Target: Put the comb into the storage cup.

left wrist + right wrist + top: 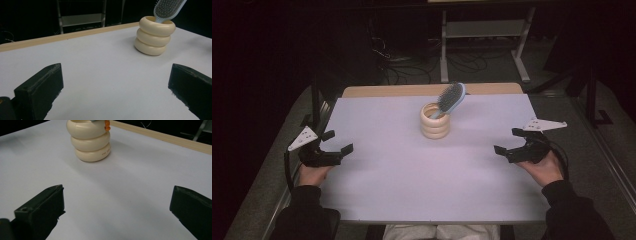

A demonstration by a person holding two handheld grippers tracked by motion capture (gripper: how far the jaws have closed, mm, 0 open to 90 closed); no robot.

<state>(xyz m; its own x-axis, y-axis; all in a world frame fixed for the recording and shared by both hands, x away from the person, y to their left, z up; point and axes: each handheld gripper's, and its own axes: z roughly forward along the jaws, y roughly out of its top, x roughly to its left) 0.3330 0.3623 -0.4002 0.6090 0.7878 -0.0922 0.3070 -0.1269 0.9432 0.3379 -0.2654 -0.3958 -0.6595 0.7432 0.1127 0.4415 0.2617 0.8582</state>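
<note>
We look down on a table (377, 200) covered in pale white, with a strip of bare wood (402, 90) showing along its far edge and dark floor beyond.

A cream holder (435, 121), shaped like three stacked rings, stands upright a little past the middle of the table, closer to the far edge than to us. A light blue hairbrush (450, 98) sits handle-down inside it, and its bristled head leans out over the rim toward the far right.

We hold the left gripper (337, 143) near the table's left edge, its jaws spread wide and holding nothing. We hold the right gripper (509, 141) near the right edge, its jaws spread wide as well and holding nothing. Both point inward toward the middle.

Each gripper sits well apart from the holder. A broad stretch of bare tabletop lies between the two grippers and runs from the near edge up to the holder.

In the left gripper view, the holder (154, 35) stands far off at upper right. In the right gripper view, the holder (89, 141) stands far off at upper left.
</note>
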